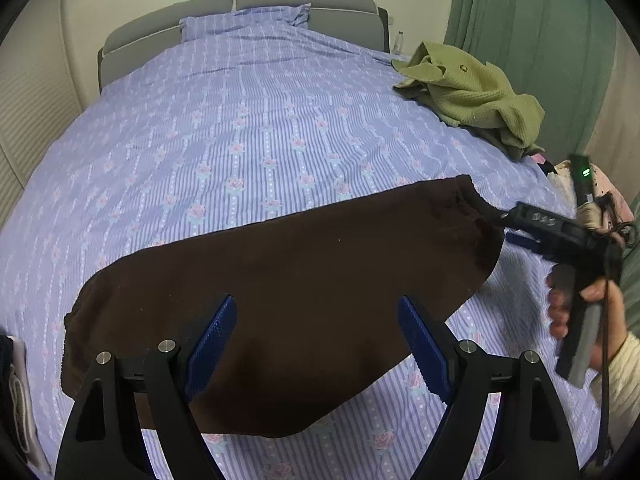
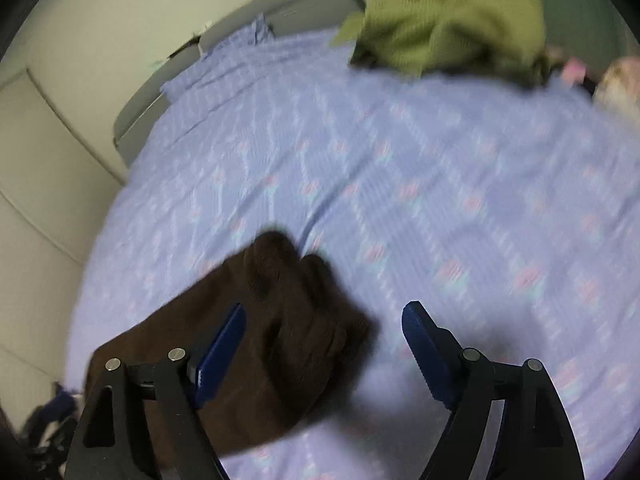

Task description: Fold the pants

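The left gripper point(image 1: 318, 344) has its jaws wide, nothing between the 2 blue pads point(image 1: 214, 344), and it hangs over the brown pants point(image 1: 280, 280). The right gripper point(image 2: 324, 350) also stands wide and grips nothing; the bunched end of the pants lies under its left finger. The pants lie flat across the near part of the bed point(image 1: 248, 128). A green garment point(image 1: 472, 96) lies far right, well apart.

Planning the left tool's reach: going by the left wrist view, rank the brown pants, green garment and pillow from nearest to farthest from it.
1. Brown pants: directly under the left tool.
2. Green garment: far right side of bed.
3. Pillow: at the headboard, farthest.
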{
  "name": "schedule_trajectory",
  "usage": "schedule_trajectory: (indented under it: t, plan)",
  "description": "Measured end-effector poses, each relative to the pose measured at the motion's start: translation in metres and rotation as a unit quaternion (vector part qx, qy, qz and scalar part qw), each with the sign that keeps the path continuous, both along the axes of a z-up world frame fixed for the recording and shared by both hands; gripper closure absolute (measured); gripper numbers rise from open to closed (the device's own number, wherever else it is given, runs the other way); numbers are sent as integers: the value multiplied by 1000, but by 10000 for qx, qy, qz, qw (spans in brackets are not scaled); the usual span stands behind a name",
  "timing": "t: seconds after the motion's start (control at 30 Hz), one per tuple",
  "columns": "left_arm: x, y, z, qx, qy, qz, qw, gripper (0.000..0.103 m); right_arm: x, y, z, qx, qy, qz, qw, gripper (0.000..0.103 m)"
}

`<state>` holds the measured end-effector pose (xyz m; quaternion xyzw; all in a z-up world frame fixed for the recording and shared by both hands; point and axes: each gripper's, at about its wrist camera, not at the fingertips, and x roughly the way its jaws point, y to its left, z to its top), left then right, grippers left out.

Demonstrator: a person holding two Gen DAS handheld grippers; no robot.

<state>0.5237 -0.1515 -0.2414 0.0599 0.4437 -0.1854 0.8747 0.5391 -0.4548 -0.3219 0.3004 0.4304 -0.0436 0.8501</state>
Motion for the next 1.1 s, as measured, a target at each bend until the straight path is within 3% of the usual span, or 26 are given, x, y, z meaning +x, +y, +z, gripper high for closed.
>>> schedule_trajectory:
  t: [0.2, 0.37, 0.4, 0.47, 0.6, 0.7, 0.87, 1.1]
  plan:
    - [-8, -16, 0, 203, -158, -195, 9995, 20, 16, 1, -57, 1475, 384, -362, 9877, 21]
    - [-2, -14, -1, 105, -93, -82, 9999, 20, 35, 8, -67, 1478, 361, -304, 9879, 24]
    - [1, -13, -4, 101, -47, -38, 9999, 20, 38, 7, -68, 1520, 360, -330, 9872, 27]
    - [9, -10, -9, 94, 60, 89, 9999, 20, 39, 2, -68, 1646, 388, -427, 9847, 50]
    - [26, -3, -23, -69, 334, 311, 9989, 20, 34, -1, -59, 1897, 232, -479, 9804, 69]
    - [31, 8, -31, -133, 524, 467, 9974, 25, 30, 4, -38, 1647, 136, -507, 9849, 75]
    - [25, 37, -23, -161, 527, 759, 9956, 25, 22, 33, 23, 440, -12, -326, 9985, 76]
    - [10, 86, 10, 6, 310, 1073, 9937, 25, 8, 95, 109, -932, -310, 60, 9951, 76]
